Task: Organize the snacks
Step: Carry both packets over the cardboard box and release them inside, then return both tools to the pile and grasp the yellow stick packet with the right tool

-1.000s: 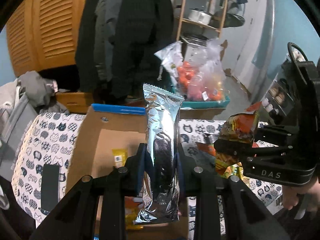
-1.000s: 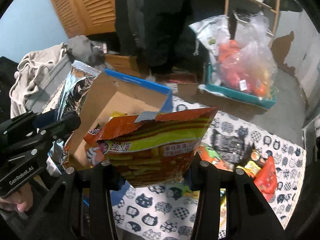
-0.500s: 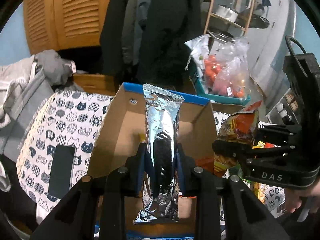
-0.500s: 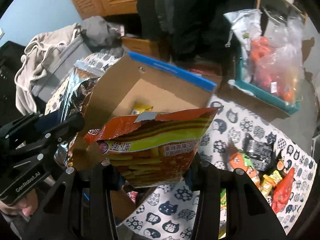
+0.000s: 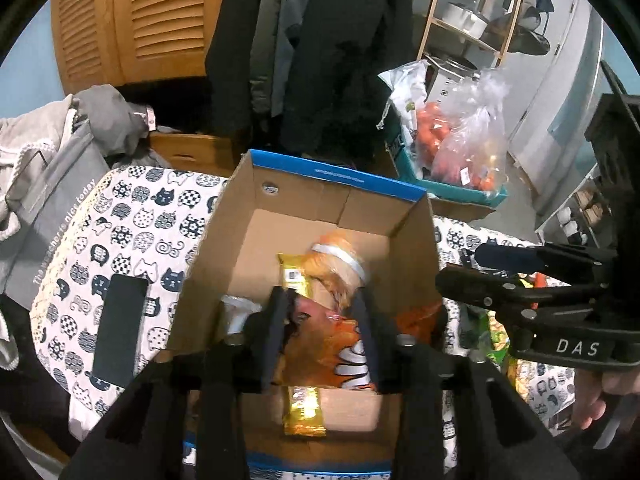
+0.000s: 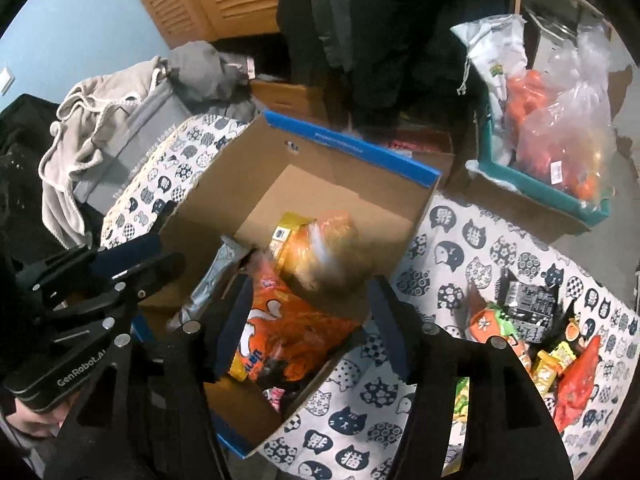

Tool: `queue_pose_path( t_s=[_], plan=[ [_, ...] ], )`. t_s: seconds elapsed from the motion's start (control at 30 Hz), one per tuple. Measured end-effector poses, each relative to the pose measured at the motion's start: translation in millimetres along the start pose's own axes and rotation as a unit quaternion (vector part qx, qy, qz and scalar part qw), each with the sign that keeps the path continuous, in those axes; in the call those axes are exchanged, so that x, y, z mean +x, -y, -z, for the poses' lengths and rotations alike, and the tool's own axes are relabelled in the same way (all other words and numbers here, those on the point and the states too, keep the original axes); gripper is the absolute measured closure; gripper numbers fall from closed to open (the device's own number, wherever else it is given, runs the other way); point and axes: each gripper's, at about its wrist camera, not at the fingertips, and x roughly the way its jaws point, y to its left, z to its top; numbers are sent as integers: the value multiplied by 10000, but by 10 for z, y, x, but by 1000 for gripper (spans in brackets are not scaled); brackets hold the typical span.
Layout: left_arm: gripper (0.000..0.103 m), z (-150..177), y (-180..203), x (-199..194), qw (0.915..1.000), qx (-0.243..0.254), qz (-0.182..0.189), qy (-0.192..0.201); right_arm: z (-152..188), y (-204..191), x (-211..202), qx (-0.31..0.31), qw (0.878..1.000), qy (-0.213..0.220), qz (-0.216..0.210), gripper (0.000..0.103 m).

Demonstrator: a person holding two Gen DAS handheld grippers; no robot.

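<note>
An open cardboard box with a blue rim (image 5: 332,178) (image 6: 348,148) stands on the cat-print cloth. Inside lie an orange snack bag (image 5: 328,344) (image 6: 288,332), a blurred orange-yellow bag (image 5: 340,268) (image 6: 324,248), a silver packet (image 5: 236,312) (image 6: 218,280) and gold bars (image 5: 302,410). My left gripper (image 5: 320,328) is open and empty above the box. My right gripper (image 6: 308,328) is open and empty over the box's right side; it also shows in the left wrist view (image 5: 532,276).
Loose snacks (image 6: 532,332) lie on the cloth (image 6: 452,248) right of the box. A black phone (image 5: 120,324) lies on the cloth at left. Grey clothes (image 5: 52,148) are piled far left. A teal crate with bagged produce (image 5: 460,148) stands behind.
Both grippers have opened over the box. The silver packet left my left gripper and the orange-yellow bag left my right; both now lie in the box.
</note>
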Motion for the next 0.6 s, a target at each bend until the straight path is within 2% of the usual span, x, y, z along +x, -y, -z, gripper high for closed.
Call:
queue_pose_path(
  t_s=[0.2,0.6],
  plan=[
    [49,-13,196,21,9999,122,23,-23,79,101,-116,85,9997,109,215,37],
    [48,81,893,73,9959,719,437,-320,458,712,-323,625,9955,70,715,37]
  ],
)
